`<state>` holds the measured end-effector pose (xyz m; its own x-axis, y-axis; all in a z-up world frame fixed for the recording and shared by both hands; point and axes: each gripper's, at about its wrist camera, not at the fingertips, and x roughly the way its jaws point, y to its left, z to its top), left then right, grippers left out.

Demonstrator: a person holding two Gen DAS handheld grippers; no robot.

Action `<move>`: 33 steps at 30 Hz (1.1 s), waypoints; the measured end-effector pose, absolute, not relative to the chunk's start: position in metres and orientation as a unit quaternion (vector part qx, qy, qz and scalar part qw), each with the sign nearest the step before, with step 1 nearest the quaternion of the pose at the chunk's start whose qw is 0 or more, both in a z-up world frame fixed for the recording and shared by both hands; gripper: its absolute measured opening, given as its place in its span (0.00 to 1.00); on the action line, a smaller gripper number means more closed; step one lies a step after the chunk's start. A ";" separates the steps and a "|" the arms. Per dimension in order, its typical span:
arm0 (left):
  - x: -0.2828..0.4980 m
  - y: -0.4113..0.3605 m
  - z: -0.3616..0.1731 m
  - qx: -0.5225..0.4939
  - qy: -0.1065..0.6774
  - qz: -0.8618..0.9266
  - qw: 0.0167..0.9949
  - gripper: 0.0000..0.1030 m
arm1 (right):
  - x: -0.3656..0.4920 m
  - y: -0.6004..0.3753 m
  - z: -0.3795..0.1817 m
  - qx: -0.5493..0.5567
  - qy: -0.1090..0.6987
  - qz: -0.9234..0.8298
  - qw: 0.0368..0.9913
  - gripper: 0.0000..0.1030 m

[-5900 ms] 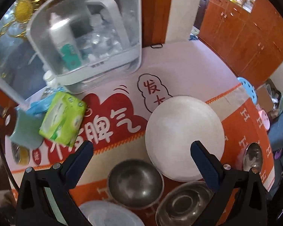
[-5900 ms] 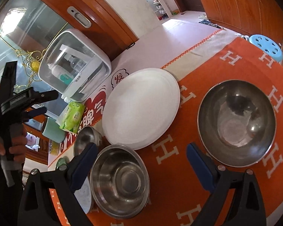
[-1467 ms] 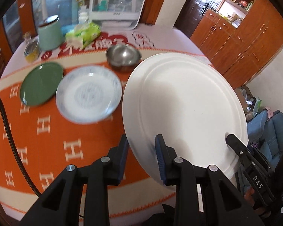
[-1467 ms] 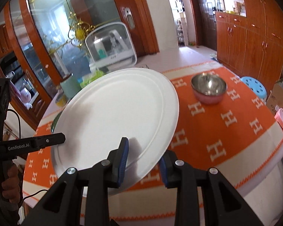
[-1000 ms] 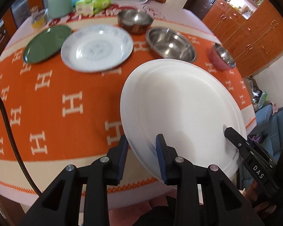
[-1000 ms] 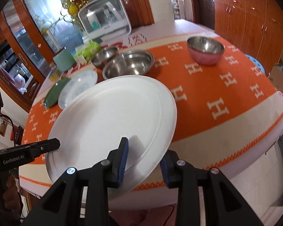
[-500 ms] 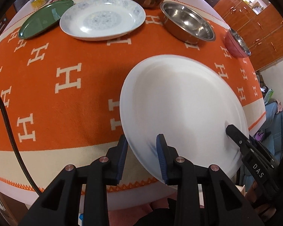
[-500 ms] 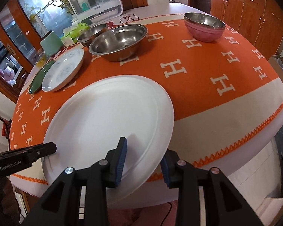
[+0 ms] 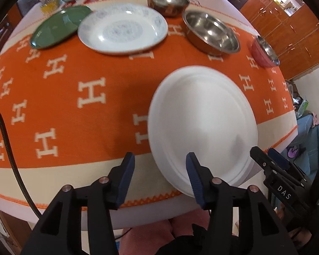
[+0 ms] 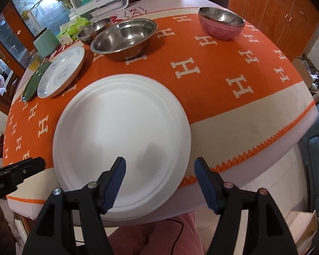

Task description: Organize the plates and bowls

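White plate (image 10: 121, 127) flat, overhanging table edge

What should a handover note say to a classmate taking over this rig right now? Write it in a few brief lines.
Left gripper: jaws just opened, astride the near rim of the large white plate, not pressing.
Right gripper: jaws just opened, nothing held.
Done: white plate rests at the near table edge.
Left: patterned plate and green plate lie apart; two steel bowls and the pink bowl stand unstacked.
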<state>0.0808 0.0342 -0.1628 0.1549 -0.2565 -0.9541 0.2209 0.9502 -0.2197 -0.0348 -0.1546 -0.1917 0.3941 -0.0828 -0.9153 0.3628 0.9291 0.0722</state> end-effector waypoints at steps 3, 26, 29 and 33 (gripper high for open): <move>0.081 0.043 -0.146 -0.011 0.619 -0.145 0.772 0.51 | -0.033 -0.149 -0.179 0.129 0.529 -0.133 0.828 0.66; 0.127 0.110 -0.105 -0.062 0.560 -0.081 0.822 0.66 | 0.041 -0.096 -0.129 0.126 0.416 0.006 0.900 0.66; 0.138 0.114 -0.105 -0.063 0.555 -0.078 0.826 0.67 | 0.054 -0.092 -0.131 0.123 0.412 0.017 0.903 0.66; 0.157 0.117 -0.109 -0.067 0.555 -0.072 0.826 0.67 | 0.075 -0.088 -0.135 0.130 0.407 0.036 0.903 0.66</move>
